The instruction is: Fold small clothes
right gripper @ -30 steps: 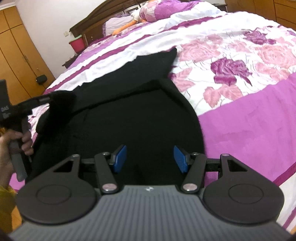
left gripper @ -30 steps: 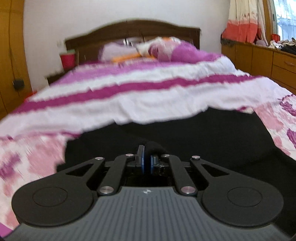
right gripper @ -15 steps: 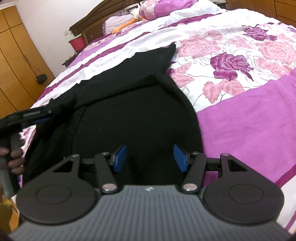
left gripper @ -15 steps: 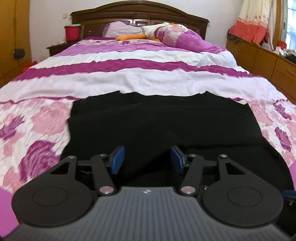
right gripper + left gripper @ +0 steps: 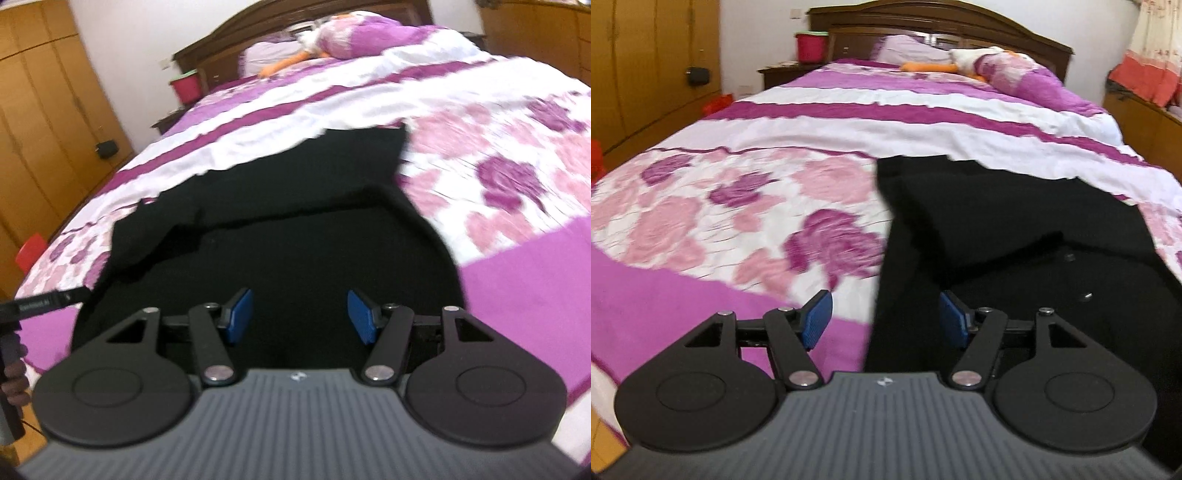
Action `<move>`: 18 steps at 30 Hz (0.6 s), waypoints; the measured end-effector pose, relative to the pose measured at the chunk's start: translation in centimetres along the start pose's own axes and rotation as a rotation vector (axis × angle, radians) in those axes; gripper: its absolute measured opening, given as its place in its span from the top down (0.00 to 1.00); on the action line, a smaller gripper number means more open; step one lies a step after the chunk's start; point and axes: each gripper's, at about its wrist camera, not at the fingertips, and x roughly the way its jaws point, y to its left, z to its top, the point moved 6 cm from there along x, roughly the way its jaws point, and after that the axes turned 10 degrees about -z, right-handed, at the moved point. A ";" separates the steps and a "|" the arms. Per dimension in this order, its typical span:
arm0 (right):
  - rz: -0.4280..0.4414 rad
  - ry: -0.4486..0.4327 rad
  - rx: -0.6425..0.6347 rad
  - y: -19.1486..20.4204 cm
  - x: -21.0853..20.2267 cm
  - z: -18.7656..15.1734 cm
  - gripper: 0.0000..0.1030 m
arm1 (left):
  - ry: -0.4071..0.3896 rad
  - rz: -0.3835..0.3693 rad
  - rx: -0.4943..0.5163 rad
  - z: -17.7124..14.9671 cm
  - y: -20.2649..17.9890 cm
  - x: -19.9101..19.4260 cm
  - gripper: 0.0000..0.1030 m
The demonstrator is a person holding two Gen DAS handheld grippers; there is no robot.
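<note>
A black garment (image 5: 1015,229) lies spread on the flowered purple bedspread (image 5: 738,206), with one side folded over its body. My left gripper (image 5: 884,306) hovers over the garment's left edge. Its jaws are opening and the blue pads touch nothing. In the right wrist view the same garment (image 5: 295,221) fills the middle, and my right gripper (image 5: 300,299) stands open just above its near part, with only the cloth below between the fingers. One finger (image 5: 48,301) of the left gripper, held by a hand (image 5: 13,369), shows at the left edge there.
The wooden headboard (image 5: 942,22) with pillows and an orange toy (image 5: 923,67) is at the far end. A red bucket (image 5: 811,46) stands on a nightstand at the left. Wooden wardrobes (image 5: 646,74) line the left wall and a low cabinet (image 5: 1137,110) stands to the right.
My left gripper let go of the black cloth, opened and swung left to the garment's edge. The released side now lies folded over the body. My right gripper stayed open and rose a little.
</note>
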 end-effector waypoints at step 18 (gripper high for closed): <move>0.254 0.050 -0.288 17.6 4.3 3.5 0.43 | 0.030 0.051 -0.069 -2.3 3.2 -0.1 0.33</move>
